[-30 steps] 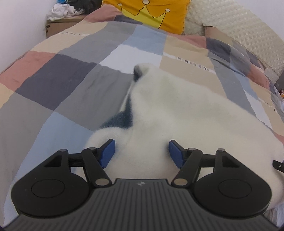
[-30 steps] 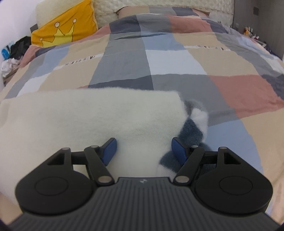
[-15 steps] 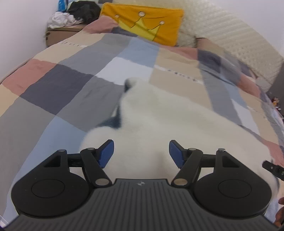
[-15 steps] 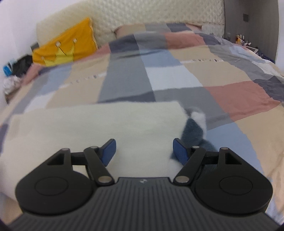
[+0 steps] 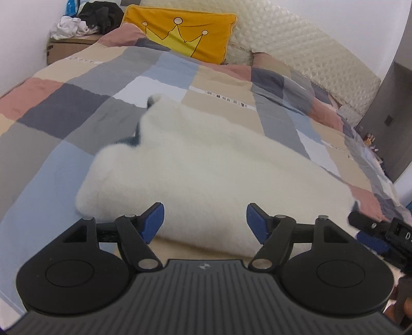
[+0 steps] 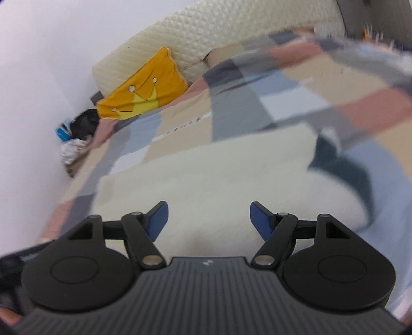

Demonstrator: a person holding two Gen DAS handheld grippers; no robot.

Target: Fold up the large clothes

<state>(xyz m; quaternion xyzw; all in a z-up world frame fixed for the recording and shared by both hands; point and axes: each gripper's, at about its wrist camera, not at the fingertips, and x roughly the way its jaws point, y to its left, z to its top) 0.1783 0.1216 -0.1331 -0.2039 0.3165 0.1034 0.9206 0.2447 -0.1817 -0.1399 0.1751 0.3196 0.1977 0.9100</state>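
A bed w/ a patchwork duvet (image 5: 85,108) in grey, blue, beige and pink squares filled both views, its cream quilted headboard (image 5: 296,49) along the far edge. On the duvet, near the bed's near edge, lay the white fleece garment (image 5: 206,165), folded into a thick flat block, w/ a dark blue-grey part (image 6: 342,167) sticking out at one end; the right wrist view was motion-blurred so its detail was unclear. A yellow pillow (image 5: 180,33) w/ a crown drawing leaned at the headboard end, toward the bed's far left corner. Past that corner a heap of white and black clothes (image 5: 85,20) sat on a brown box (image 5: 64,49). The left gripper (image 5: 204,221) hung just over the garment's near edge, jaws wide and opening, blue pads clear of the fleece, nothing gripped. The right gripper (image 6: 208,219) was also wide apart above the fleece, pads not pressing on it; its black frame showed at the right edge of the left wrist view.
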